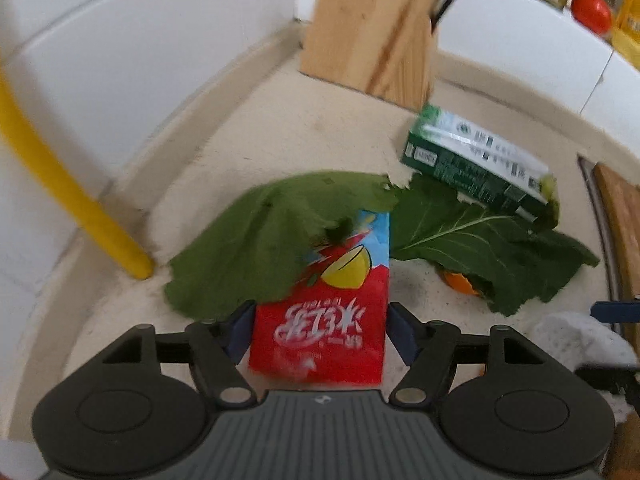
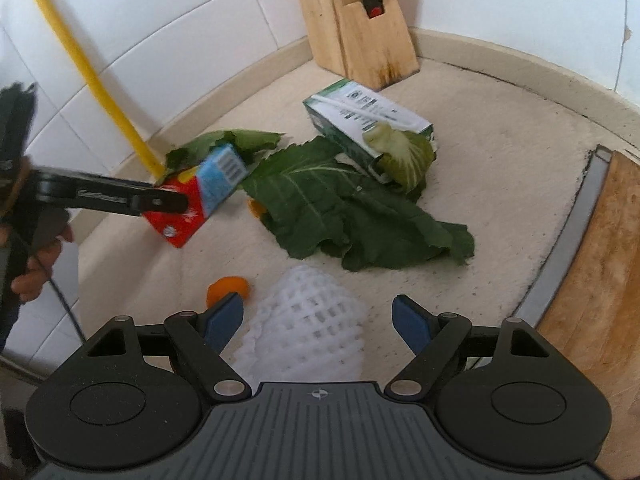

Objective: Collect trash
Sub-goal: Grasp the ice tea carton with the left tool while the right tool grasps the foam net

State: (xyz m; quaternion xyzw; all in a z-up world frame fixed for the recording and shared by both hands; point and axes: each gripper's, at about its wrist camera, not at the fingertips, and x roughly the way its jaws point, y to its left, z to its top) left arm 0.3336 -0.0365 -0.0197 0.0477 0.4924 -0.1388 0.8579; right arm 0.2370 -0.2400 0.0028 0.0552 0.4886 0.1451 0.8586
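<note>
Left wrist: jaws clamp red carton (image 1: 320, 320), right wrist: open jaws straddle foam net (image 2: 308, 320).

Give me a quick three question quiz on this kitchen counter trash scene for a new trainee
1. True or false: the left gripper is shut on the red drink carton.
2. What lies between the right gripper's open fingers? A) white foam net B) green box C) knife block
3. Fill in: a pale leaf sticks out of the green ____.

Key: 1 true; 2 A; 3 box.
</note>
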